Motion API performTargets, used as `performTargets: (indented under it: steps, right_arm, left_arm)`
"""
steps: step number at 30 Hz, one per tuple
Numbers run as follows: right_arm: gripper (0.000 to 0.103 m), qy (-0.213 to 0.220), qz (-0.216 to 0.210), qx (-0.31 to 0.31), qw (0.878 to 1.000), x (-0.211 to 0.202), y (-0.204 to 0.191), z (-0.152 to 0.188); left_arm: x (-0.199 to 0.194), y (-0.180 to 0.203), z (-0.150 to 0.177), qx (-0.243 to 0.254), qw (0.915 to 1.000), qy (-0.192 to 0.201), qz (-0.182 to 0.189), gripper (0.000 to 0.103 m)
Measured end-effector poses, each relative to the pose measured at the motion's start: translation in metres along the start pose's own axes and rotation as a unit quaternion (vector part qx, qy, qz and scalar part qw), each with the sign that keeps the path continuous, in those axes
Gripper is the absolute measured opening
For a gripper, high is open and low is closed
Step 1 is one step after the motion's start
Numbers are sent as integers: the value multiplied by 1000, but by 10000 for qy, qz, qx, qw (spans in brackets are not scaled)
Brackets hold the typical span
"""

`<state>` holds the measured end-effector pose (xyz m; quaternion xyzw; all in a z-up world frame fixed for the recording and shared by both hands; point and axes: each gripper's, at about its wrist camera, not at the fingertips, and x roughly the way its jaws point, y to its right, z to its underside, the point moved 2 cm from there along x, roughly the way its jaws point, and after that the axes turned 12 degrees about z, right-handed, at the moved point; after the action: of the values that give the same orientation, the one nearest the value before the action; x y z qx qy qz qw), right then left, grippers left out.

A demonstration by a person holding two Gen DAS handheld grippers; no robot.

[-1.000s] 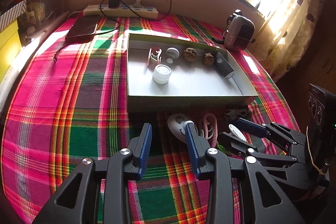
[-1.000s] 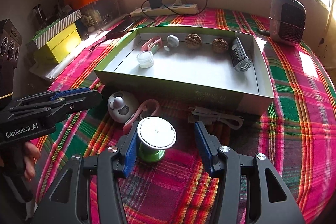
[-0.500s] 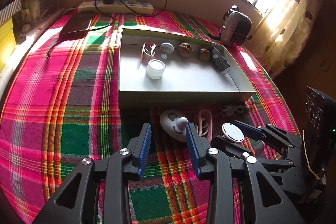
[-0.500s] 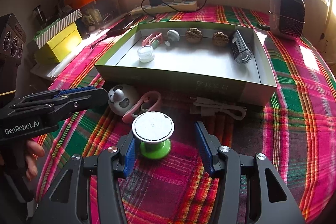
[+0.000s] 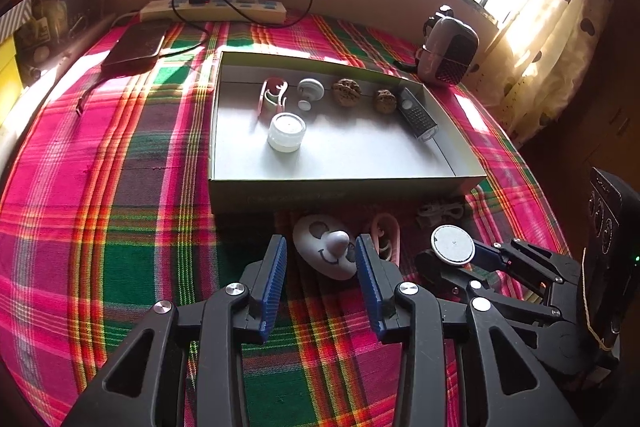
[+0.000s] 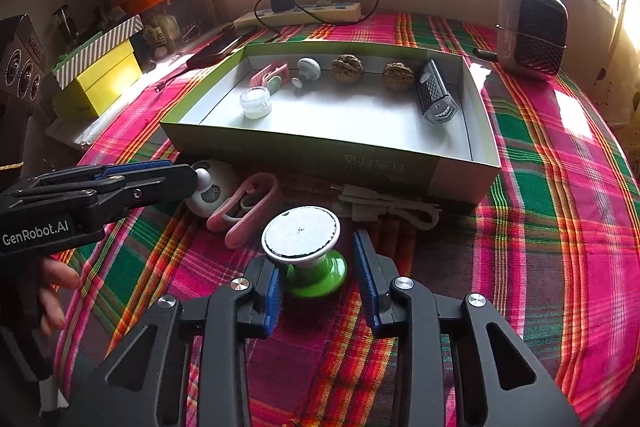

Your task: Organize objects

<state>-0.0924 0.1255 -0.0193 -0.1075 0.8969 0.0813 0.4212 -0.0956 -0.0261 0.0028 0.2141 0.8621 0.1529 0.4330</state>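
Observation:
A shallow box [image 5: 336, 183] [image 6: 486, 115] on the plaid cloth holds a pink clip, a white knob, a clear jar [image 5: 286, 131], two walnuts and a small grater [image 6: 436, 95]. In front of it lie a white smiley-face toy [image 5: 326, 247] [image 6: 210, 193], a pink clip [image 6: 248, 211], a white cable [image 6: 388, 209] and a green-based round stand [image 6: 306, 255]. My left gripper [image 5: 322, 267] is open with the toy between its fingertips. My right gripper [image 6: 318, 273] is open around the green stand, whose white top also shows in the left wrist view [image 5: 452, 250].
A small heater [image 6: 532, 27] stands at the back right. A power strip with a charger [image 6: 298, 13] lies along the back wall, a dark phone [image 5: 136, 47] at back left. Yellow and orange boxes [image 6: 100, 75] stand off the left edge.
Both grippers have moved forward toward the box. The toy now sits between my left fingers and the green stand deeper between my right fingers.

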Motion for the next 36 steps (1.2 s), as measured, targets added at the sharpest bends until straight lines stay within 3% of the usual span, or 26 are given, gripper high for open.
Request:
performTargets:
  steps: [15, 36]
  right_arm:
    - [31, 1, 175, 83, 9998, 0, 20, 1]
    - [31, -16, 181, 200, 9996, 2, 30, 0]
  left_arm:
    - [21, -1, -4, -20, 9997, -213, -79, 34]
    - [18, -4, -3, -126, 9998, -165, -17, 30]
